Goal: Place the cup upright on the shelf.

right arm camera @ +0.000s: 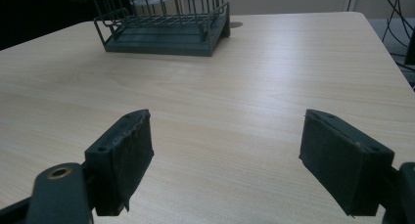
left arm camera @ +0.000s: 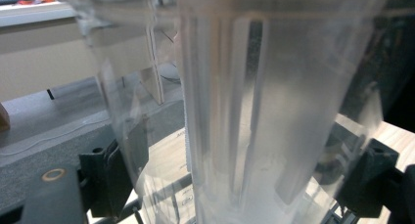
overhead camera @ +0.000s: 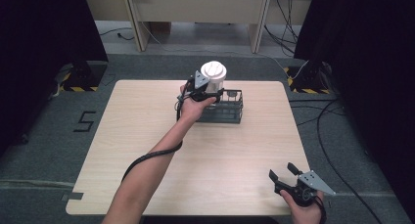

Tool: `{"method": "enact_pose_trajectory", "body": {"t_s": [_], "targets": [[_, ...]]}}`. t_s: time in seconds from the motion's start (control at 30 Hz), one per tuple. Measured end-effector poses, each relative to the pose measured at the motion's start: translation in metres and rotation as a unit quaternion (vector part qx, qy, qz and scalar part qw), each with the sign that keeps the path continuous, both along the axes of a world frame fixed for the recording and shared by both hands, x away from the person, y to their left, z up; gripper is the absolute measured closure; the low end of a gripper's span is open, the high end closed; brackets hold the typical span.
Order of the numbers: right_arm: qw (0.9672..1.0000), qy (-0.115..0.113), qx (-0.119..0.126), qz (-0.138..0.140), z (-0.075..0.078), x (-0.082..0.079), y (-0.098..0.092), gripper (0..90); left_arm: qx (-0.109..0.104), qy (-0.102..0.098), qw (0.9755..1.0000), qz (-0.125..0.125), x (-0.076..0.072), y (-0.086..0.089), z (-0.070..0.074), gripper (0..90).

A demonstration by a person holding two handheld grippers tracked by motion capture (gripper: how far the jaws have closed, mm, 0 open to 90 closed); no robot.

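Note:
A translucent white plastic cup (overhead camera: 214, 75) stands over the left end of a dark wire rack (overhead camera: 230, 110) at the back middle of the table. My left gripper (overhead camera: 205, 89) is shut on the cup's side. In the left gripper view the ribbed cup wall (left arm camera: 254, 111) sits between both black jaws of the left gripper (left arm camera: 240, 180), with rack wires just below. My right gripper (overhead camera: 282, 171) rests near the table's front right corner, open. The right gripper view has its jaws (right arm camera: 232, 155) wide apart over bare wood, with the rack (right arm camera: 166, 28) far ahead.
The light wooden table (overhead camera: 147, 136) has grey carpet around it. Black curtains hang at both sides, and cables lie on the floor at the right (overhead camera: 337, 136). Desk legs (overhead camera: 139, 23) stand beyond the table's far edge.

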State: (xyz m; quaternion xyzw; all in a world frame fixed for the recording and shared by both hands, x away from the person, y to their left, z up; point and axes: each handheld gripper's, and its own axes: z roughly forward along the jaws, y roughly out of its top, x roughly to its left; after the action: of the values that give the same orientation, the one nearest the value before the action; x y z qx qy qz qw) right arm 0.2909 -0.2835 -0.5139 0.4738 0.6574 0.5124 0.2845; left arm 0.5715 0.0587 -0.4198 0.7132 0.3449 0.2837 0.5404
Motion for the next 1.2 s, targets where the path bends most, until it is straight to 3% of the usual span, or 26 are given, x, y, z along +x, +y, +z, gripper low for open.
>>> {"method": "enact_pose_trajectory", "body": {"t_s": [0.63,1.2], "targets": [[1.0000,-0.001,-0.003,0.001,0.000,0.000,0.000,20.3,0.006,0.020,0.9998,0.005,0.002,-0.007,-0.016,17.1],[1.0000,-0.001,-0.003,0.003,0.000,0.000,0.001,20.3,0.006,0.032,0.9994,0.012,0.003,-0.008,-0.021,17.0]]}}
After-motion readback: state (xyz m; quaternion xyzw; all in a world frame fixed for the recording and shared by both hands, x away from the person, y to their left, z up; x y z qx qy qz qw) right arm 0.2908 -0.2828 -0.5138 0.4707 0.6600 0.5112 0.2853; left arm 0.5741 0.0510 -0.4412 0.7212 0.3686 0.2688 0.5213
